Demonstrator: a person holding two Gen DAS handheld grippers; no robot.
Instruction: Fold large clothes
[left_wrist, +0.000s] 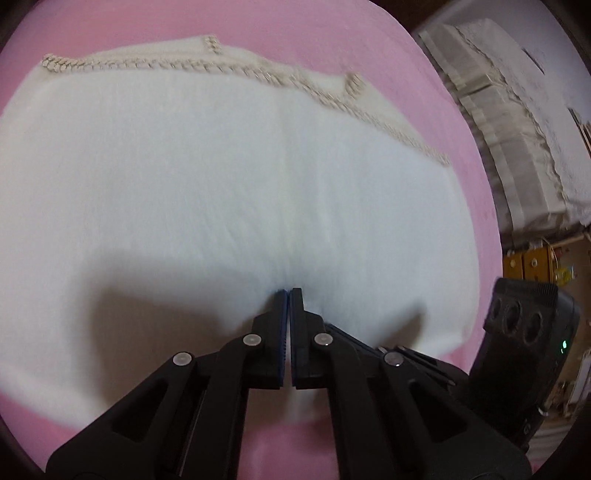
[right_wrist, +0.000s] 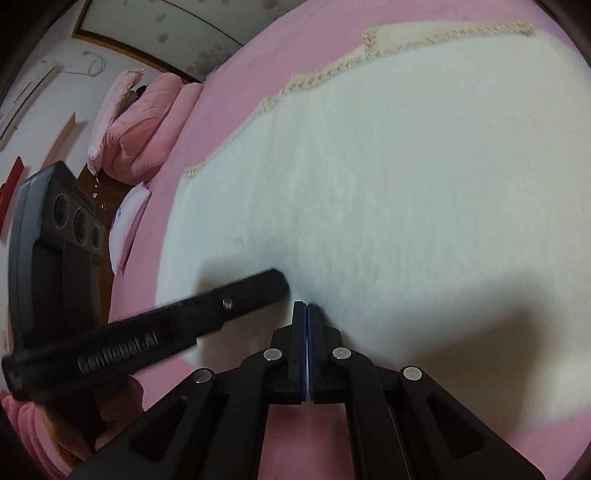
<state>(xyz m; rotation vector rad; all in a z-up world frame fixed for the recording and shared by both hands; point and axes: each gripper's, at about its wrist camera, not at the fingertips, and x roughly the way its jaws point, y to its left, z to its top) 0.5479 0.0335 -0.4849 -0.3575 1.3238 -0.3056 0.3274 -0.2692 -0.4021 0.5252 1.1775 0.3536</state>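
Both grippers are down over the white garment (left_wrist: 229, 177), which lies spread flat on the pink bed sheet (left_wrist: 110, 33), its beige crocheted trim (left_wrist: 155, 66) running along the far edge from ten o'clock round to two o'clock in the left wrist view. The left gripper (left_wrist: 288, 293) has its jaws pressed together, blue pads meeting, and fabric seems to pucker into a crease just at its tips, though I can't tell whether any cloth is actually pinched. The right gripper (right_wrist: 307, 306) is likewise closed tight, tips at the near edge of the cloth at six o'clock; whether it has a hold is not clear either. In the right wrist view the left tool reaches in from eight o'clock, its tip just beside the right one, so the two sit close together, both angled steeply down. This reads as a fold in hand along the near hem. Next calls for carrying that edge evenly toward the trimmed side, hands level, without dragging the layer beneath. Pink pillows (right_wrist: 140, 122) sit off at ten o'clock.
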